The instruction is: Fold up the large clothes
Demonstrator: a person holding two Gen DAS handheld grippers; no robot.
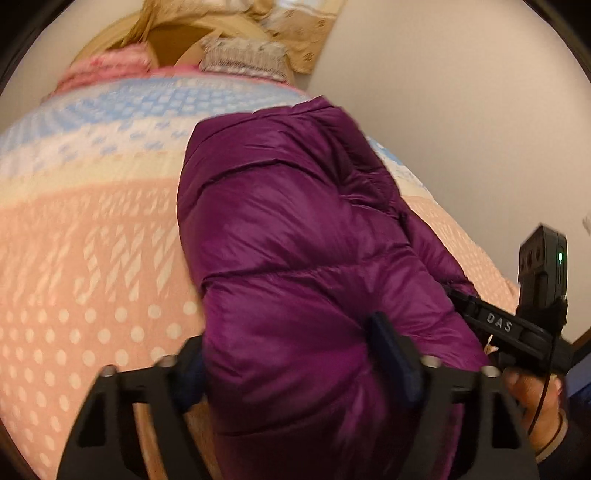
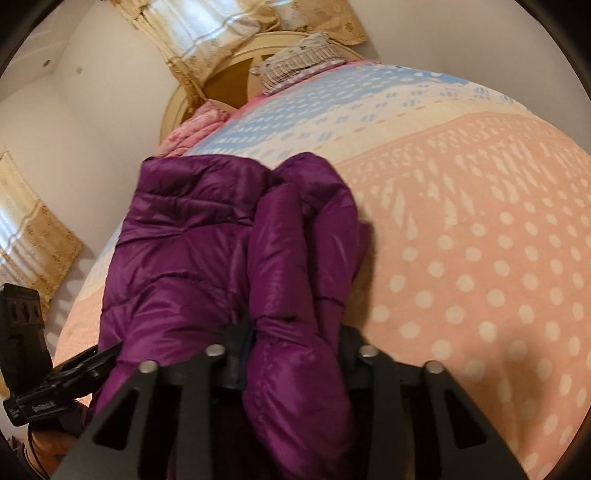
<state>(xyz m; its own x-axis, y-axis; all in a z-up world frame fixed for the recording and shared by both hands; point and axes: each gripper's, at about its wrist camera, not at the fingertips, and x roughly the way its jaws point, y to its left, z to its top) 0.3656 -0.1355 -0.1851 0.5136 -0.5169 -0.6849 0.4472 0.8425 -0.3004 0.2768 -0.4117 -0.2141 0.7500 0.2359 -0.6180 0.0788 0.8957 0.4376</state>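
Note:
A shiny purple puffer jacket (image 1: 295, 229) lies on the bed, folded lengthwise, its far end toward the pillows. My left gripper (image 1: 291, 362) is shut on the jacket's near edge; puffy fabric bulges between its fingers. The right gripper (image 1: 509, 325) shows in the left wrist view at the jacket's right side. In the right wrist view the jacket (image 2: 192, 243) fills the lower middle, and my right gripper (image 2: 291, 354) is shut on a thick fold of it. The left gripper (image 2: 55, 373) shows at the far left edge there.
The bed has a pink, cream and blue patterned blanket (image 2: 480, 240). Pillows (image 2: 295, 66) and a cream headboard (image 2: 207, 92) lie at its far end. Yellow curtains (image 2: 192, 33) hang behind. A white wall (image 1: 461, 92) runs along the bed's side.

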